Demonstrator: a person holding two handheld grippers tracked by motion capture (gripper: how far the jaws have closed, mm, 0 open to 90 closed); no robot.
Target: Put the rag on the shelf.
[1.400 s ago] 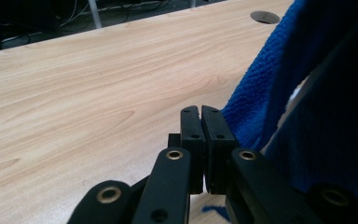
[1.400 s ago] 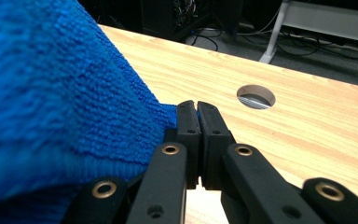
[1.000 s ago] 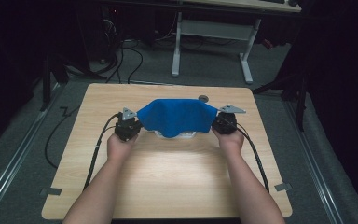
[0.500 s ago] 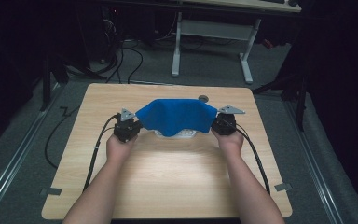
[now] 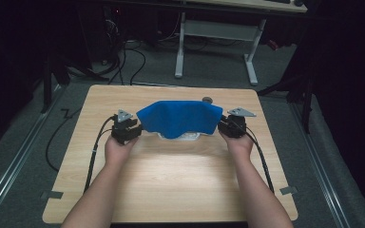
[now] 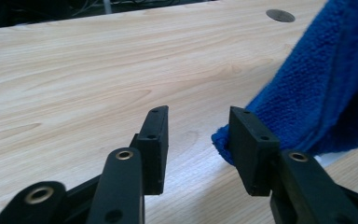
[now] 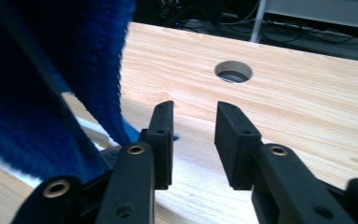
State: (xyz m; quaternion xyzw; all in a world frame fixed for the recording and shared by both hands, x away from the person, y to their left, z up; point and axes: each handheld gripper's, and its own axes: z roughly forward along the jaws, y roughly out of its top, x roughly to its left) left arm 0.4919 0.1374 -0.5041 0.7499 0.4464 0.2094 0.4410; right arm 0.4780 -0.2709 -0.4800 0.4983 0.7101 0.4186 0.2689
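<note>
Blue cloth (image 5: pixel 180 118) draped over a white object (image 5: pixel 180 137) mid-bench (image 5: pixel 180 190), between both tongs. Left tongs (image 6: pixel 198 140) just opened, nothing clamped, cloth corner beside the outer face of one jaw. Right tongs (image 7: pixel 193 140) likewise just opened, gap bare, cloth hanging against one jaw's outer side.

You held the left gripper (image 5: pixel 132 127) and right gripper (image 5: pixel 224 124) at either end of the blue cloth (image 5: pixel 180 118), which draped over something white (image 5: pixel 183 138) on the table (image 5: pixel 171 175).
</note>
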